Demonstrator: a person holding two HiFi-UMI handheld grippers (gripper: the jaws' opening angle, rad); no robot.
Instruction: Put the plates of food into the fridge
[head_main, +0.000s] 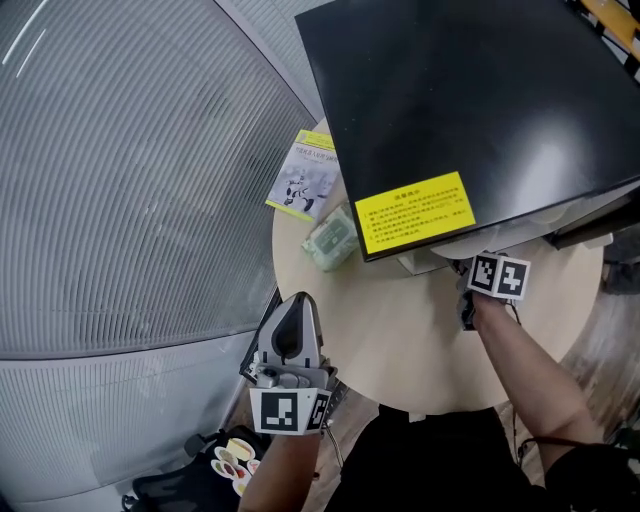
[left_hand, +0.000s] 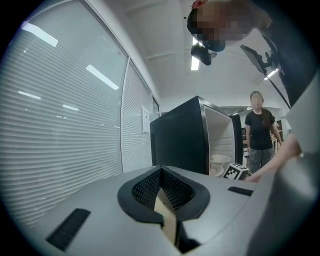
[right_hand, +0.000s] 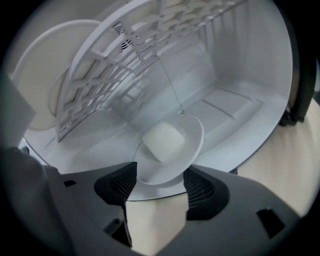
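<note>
Reaching downward into fridge (head_main: 470, 100), right hand-held gripper (right_hand: 160, 189), jaws wide around plate (right_hand: 187, 145), seemingly without contact.

We see our left gripper (left_hand: 161, 182) with its jaws pressed together, nothing between them. Beyond stands the black fridge (left_hand: 180, 137), its white inside showing (pale plates (left_hand: 218, 162) sit low within), a marker cube (left_hand: 235, 171) at its opening.

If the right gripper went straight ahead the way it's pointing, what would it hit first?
Probably the shallow white plate with a pale block of food, lying inside the white fridge. Its near rim appears between the right gripper's open jaws, though exact depth is unclear.
</note>
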